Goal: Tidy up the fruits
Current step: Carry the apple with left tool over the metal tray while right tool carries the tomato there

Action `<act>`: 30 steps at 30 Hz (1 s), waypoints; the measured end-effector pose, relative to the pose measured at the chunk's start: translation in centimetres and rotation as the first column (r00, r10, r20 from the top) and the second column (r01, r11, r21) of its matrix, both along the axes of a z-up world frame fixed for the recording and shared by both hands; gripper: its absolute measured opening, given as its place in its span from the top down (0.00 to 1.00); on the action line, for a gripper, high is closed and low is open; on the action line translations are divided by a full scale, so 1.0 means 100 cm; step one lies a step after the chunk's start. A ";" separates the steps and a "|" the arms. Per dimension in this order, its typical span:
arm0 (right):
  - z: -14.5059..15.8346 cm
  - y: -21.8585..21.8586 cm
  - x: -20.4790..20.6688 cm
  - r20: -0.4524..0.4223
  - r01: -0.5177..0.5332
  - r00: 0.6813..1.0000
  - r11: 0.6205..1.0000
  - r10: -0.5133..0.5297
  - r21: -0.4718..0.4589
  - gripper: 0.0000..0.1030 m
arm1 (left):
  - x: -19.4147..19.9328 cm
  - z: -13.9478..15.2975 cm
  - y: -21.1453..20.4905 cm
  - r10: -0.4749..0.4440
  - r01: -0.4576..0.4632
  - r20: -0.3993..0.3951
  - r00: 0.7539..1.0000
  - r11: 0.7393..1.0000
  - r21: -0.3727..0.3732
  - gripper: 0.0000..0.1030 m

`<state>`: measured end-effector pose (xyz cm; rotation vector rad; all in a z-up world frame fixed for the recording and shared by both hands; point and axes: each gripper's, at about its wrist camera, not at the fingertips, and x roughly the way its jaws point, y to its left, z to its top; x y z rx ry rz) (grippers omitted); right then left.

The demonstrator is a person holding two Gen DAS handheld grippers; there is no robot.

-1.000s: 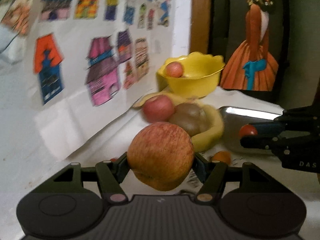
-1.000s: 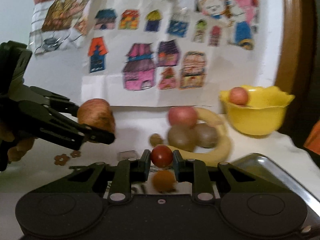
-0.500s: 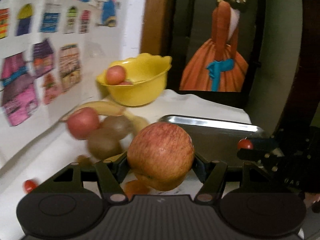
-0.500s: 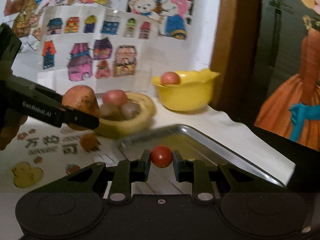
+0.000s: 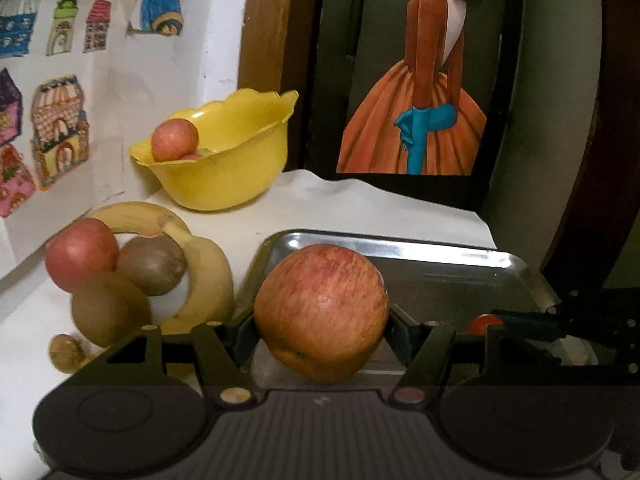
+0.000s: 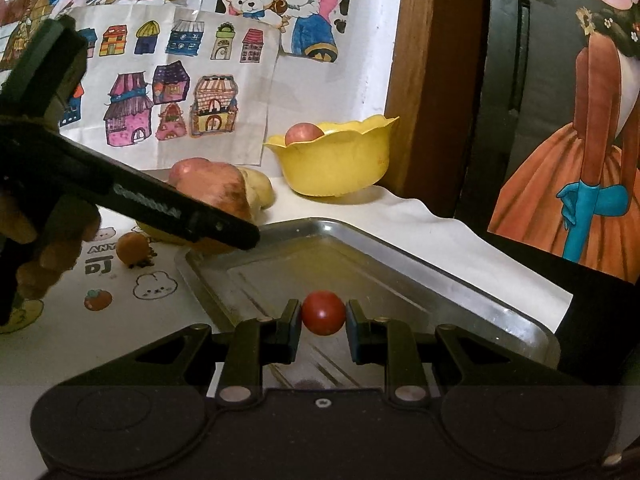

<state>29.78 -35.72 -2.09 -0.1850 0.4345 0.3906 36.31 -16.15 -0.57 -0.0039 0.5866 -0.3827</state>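
Observation:
A large red-yellow apple [image 5: 322, 312] is clamped in my left gripper [image 5: 322, 334], which hangs over the near-left rim of a steel tray [image 5: 400, 246]. My right gripper [image 6: 323, 320] is shut on a small red cherry tomato [image 6: 323, 312] just above the tray floor [image 6: 360, 264]. The left wrist view shows the tomato [image 5: 485, 323] at the right, low over the tray. From the right wrist, the held apple [image 6: 212, 188] shows behind a black left finger [image 6: 192, 220] over the tray's far-left corner.
A yellow bowl [image 5: 224, 168] holding a small apple [image 5: 175, 139] stands against the wall behind the tray. Left of the tray lie a banana [image 5: 208, 280], a red apple [image 5: 80, 254] and two kiwis [image 5: 152, 264]. A small orange fruit [image 6: 134, 246] lies on the printed mat.
Both grippers have swung right from the fruit pile to the steel tray, still carrying the apple and the tomato. The tomato is now lower over the tray.

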 end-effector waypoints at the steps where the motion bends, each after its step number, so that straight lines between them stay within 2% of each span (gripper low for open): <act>1: -0.001 -0.001 0.002 -0.005 -0.002 1.000 1.000 0.002 0.007 0.76 | 0.002 -0.002 -0.002 -0.004 0.004 -0.007 1.000 1.000 0.003 0.33; 12: -0.007 0.006 0.008 -0.027 -0.027 0.999 1.000 0.028 0.015 0.75 | 0.010 -0.016 -0.007 -0.006 0.007 -0.052 0.999 1.000 0.024 0.32; 30: -0.014 0.010 0.015 -0.056 -0.035 0.998 0.999 0.036 0.015 0.75 | 0.010 -0.020 -0.011 -0.018 0.019 -0.051 0.999 0.999 0.031 0.32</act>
